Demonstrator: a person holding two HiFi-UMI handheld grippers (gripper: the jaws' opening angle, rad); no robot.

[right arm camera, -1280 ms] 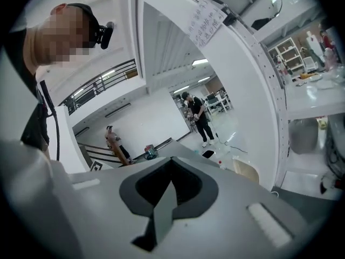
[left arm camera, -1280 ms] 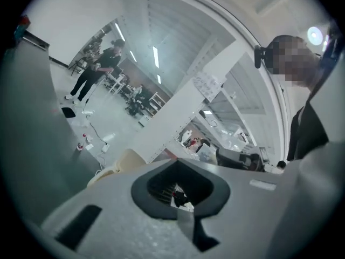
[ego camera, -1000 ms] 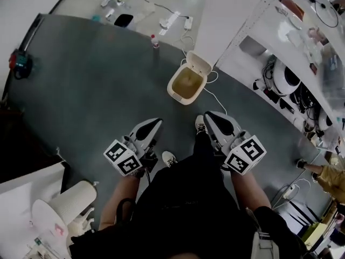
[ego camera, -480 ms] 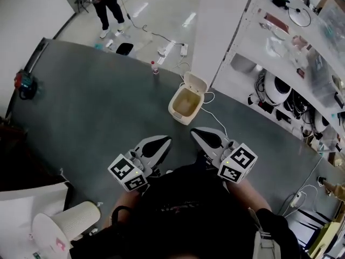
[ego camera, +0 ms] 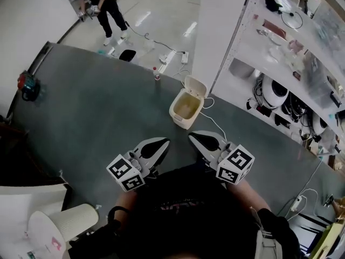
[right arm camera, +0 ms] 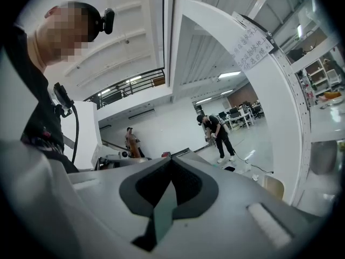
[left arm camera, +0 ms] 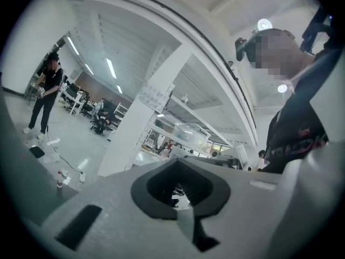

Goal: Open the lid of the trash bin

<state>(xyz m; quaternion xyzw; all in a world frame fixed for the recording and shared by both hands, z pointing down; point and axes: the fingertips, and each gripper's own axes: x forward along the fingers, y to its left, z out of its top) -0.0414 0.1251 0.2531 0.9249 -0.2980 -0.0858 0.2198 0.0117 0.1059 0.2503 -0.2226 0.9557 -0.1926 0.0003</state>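
Observation:
The cream trash bin (ego camera: 186,110) stands on the grey floor mat ahead of me. Its lid (ego camera: 195,85) is tipped up at the back and the inside shows. In the head view my left gripper (ego camera: 160,143) and right gripper (ego camera: 194,138) are held side by side, well short of the bin, pointing toward it. Both are shut with nothing between the pads. The left gripper (left arm camera: 180,190) looks out level over the room in the left gripper view. In the right gripper view the right gripper (right arm camera: 170,183) is also level, and the bin's lid (right arm camera: 272,186) peeks past the jaw.
A white column (ego camera: 221,26) rises just behind the bin, with cluttered shelves (ego camera: 285,53) to its right. A small bottle (ego camera: 157,72), a power strip (ego camera: 185,57) and cables lie beyond. A person (ego camera: 99,4) stands far back. A white paper roll (ego camera: 70,217) lies at lower left.
Both grippers have risen and pulled back from the bin, which now looks smaller and farther off. My shoes have gone out of view. The jaws stay shut.

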